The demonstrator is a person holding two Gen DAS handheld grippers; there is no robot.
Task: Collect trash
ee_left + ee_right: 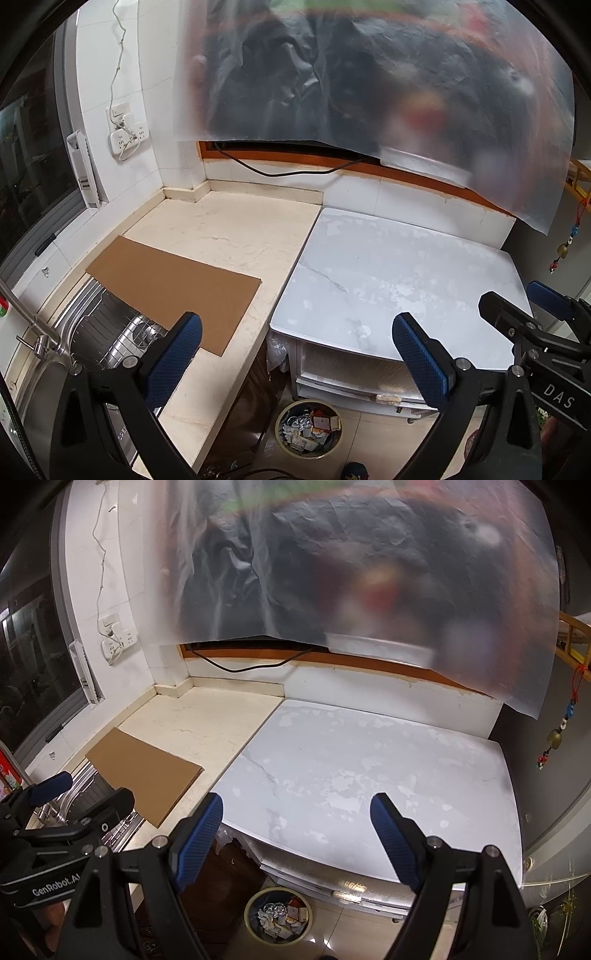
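A round trash bin [309,430] [279,915] stands on the floor below the white marble table [402,280] [369,768], holding crumpled foil, paper and small cartons. My left gripper [297,343] is open, high above the bin and the counter edge, with nothing between its blue pads. My right gripper [297,823] is open too, held over the table's front edge with nothing in it. Each gripper shows at the side of the other's view: the right one [546,310], the left one [62,797]. A flat brown cardboard sheet [173,291] [144,771] lies on the beige counter, partly over the sink.
A steel sink [92,332] with a faucet [33,325] sits at the left. A frosted plastic sheet [369,74] [351,561] hangs over the back opening. A power strip [125,136] and cables are on the tiled wall. A black cable [280,171] runs along the backsplash.
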